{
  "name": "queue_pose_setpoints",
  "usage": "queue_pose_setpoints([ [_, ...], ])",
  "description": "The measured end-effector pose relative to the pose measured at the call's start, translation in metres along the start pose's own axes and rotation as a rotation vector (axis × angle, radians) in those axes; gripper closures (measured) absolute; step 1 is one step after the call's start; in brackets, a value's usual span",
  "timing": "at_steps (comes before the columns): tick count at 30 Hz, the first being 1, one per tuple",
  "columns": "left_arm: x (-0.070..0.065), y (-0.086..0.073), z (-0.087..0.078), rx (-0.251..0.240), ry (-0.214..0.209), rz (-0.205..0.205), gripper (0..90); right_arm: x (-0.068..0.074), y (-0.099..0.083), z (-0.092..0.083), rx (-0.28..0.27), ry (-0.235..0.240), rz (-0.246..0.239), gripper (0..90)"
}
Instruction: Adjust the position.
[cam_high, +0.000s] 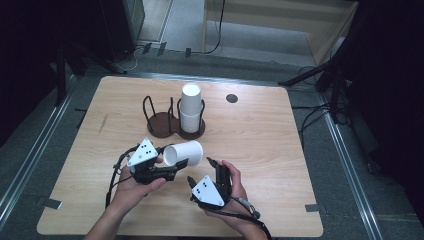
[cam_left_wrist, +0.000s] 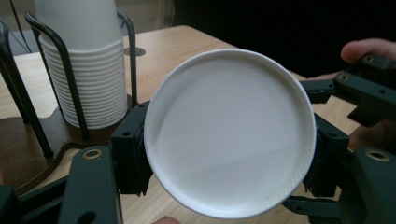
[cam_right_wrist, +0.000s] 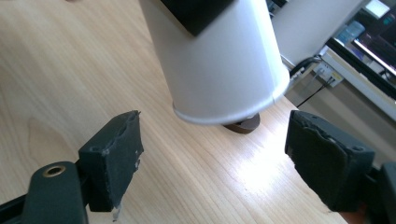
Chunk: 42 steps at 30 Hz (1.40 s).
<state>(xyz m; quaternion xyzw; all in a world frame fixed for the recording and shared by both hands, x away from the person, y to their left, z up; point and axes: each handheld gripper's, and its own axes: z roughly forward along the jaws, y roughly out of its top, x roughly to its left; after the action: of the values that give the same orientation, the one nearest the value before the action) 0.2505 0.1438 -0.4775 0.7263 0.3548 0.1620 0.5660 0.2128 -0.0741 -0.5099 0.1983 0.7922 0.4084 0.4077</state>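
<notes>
A white paper cup (cam_high: 183, 152) lies on its side just above the table, and my left gripper (cam_high: 172, 167) is shut on it. In the left gripper view the cup's round base (cam_left_wrist: 229, 130) faces the camera, with a black jaw pressed against each side. My right gripper (cam_high: 200, 170) stands open just right of the cup, nothing between its fingers. In the right gripper view its open pads (cam_right_wrist: 116, 154) frame the cup's rim end (cam_right_wrist: 219, 60) without touching it. A stack of white cups (cam_high: 190, 107) stands in the right slot of a dark wire cup holder (cam_high: 160, 125); the holder's left slot is empty.
The wooden table (cam_high: 260, 150) has a small dark round hole (cam_high: 231, 98) near its far edge. The cup stack (cam_left_wrist: 84, 70) and the holder's wire loops (cam_left_wrist: 65, 70) stand close behind the held cup. Dark stands and cables surround the table on the floor.
</notes>
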Motion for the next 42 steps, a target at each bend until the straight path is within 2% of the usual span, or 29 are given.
queue_pose_setpoints([
  [2, 0.002, 0.000, 0.000, -0.017, -0.004, -0.002, 32.2, -0.003, 0.000, 0.000, -0.002, -0.011, 0.022, 20.1],
  [6, 0.004, -0.002, 0.001, -0.060, 0.017, 0.005, 32.2, -0.008, -0.001, 0.000, -0.006, -0.029, 0.066, 20.4],
  [12, 0.008, -0.005, 0.002, -0.134, 0.002, -0.004, 32.0, -0.013, -0.003, 0.001, 0.009, -0.041, 0.118, 20.7],
  [16, 0.011, -0.010, 0.002, -0.213, 0.040, -0.010, 32.1, -0.017, -0.003, 0.001, 0.011, -0.051, 0.162, 22.0],
  [20, 0.014, -0.012, 0.001, -0.292, 0.053, -0.026, 32.1, -0.026, -0.002, 0.000, 0.025, -0.094, 0.230, 22.8],
  [23, 0.015, -0.012, 0.001, -0.319, 0.058, -0.022, 32.2, -0.031, -0.003, -0.001, 0.046, -0.117, 0.294, 22.4],
  [25, 0.014, -0.013, 0.001, -0.330, 0.055, -0.005, 32.2, -0.034, -0.003, -0.001, 0.052, -0.110, 0.333, 18.8],
  [28, 0.011, -0.014, 0.004, -0.357, 0.063, 0.027, 32.2, -0.039, -0.003, -0.003, 0.038, -0.080, 0.421, 14.2],
  [29, 0.010, -0.016, 0.006, -0.374, 0.064, 0.023, 32.3, -0.040, -0.003, -0.003, 0.035, -0.076, 0.446, 13.2],
  [33, 0.011, -0.019, 0.008, -0.379, 0.071, 0.025, 32.3, -0.046, 0.003, -0.007, -0.004, -0.052, 0.572, 12.7],
  [35, 0.011, -0.019, 0.008, -0.387, 0.073, 0.025, 32.4, -0.049, 0.007, -0.010, -0.030, -0.036, 0.651, 12.6],
  [37, 0.010, -0.019, 0.007, -0.393, 0.075, 0.027, 32.4, -0.052, 0.012, -0.012, -0.065, -0.001, 0.779, 12.6],
  [38, 0.010, -0.019, 0.008, -0.400, 0.075, 0.028, 32.4, -0.053, 0.014, -0.012, -0.081, 0.013, 0.822, 12.6],
  [40, 0.009, -0.020, 0.009, -0.403, 0.080, 0.037, 32.4, -0.053, 0.018, -0.011, -0.112, 0.052, 0.937, 12.1],
  [42, 0.007, -0.020, 0.010, -0.409, 0.081, 0.045, 32.4, -0.051, 0.020, -0.009, -0.128, 0.081, 1.023, 11.5],
])
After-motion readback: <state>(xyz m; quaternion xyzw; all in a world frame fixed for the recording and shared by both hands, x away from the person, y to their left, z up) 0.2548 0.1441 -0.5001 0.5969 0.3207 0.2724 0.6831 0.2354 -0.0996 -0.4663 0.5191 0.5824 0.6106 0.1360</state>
